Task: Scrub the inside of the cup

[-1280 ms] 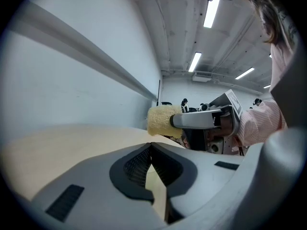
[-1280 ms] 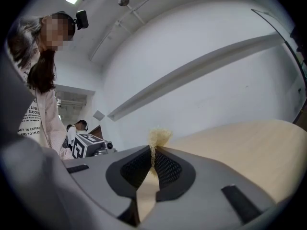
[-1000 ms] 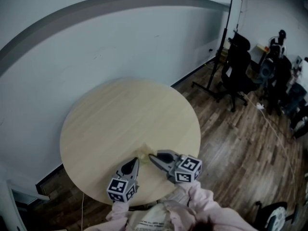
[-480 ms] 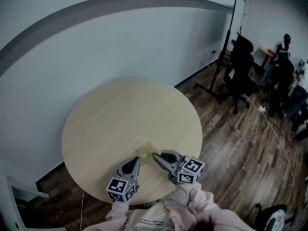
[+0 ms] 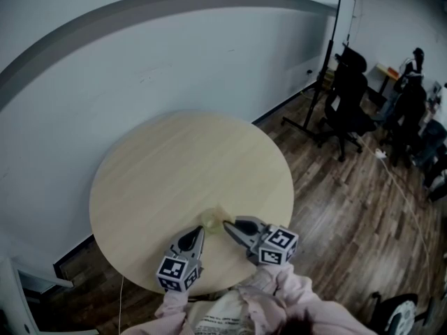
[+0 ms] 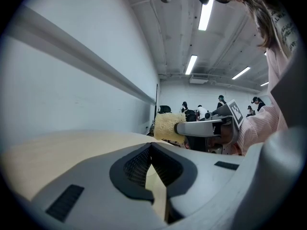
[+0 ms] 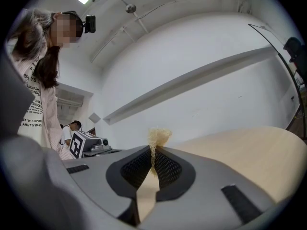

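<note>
Yellow sponge (image 7: pixel 158 135) pinched in right claw (image 7: pixel 153 149) | left claw (image 6: pixel 150 145) closed, empty

Grey: left tongs (image 5: pixel 199 232) and right tongs (image 5: pixel 225 224), pads black and ribbed. Behind them, cubes (image 5: pixel 176 273) in black-and-white squares. At right tongs' tip, sponge (image 7: pixel 158 137) pale yellow. Beneath, table (image 5: pixel 174 159) light wood. Beyond right tongs, floor (image 5: pixel 349 208) dark brown planks
</note>
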The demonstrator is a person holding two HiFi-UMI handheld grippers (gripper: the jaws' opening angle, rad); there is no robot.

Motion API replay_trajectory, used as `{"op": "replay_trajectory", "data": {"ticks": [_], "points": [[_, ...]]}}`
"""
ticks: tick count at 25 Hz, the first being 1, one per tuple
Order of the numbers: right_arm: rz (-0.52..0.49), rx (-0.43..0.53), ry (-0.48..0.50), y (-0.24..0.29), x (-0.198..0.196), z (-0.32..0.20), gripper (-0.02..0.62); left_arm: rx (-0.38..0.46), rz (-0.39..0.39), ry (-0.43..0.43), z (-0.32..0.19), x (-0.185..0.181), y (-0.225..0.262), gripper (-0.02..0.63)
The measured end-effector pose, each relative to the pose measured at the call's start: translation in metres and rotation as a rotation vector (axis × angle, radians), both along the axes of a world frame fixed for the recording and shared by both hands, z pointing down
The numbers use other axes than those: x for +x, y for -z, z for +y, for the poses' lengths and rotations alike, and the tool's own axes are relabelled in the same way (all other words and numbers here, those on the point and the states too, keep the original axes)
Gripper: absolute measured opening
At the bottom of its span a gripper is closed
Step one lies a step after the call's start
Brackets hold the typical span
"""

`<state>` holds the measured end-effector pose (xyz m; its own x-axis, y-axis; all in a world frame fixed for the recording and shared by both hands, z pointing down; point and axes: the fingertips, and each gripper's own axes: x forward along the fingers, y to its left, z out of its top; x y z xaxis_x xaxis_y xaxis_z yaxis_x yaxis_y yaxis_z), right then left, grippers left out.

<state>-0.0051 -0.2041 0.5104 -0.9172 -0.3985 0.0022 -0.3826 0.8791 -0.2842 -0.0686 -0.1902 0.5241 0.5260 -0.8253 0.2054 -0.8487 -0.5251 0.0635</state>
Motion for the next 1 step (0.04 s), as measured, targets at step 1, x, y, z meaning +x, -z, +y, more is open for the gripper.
{"op": "replay_trajectory", "data": {"ticks": [1], "points": [[0.001, -0.002, -0.002, -0.0014, 0.0017, 0.0004, 0.026, 0.000, -0.003, -0.002, 0.0005, 0.0013, -0.0006, -0.008]]}}
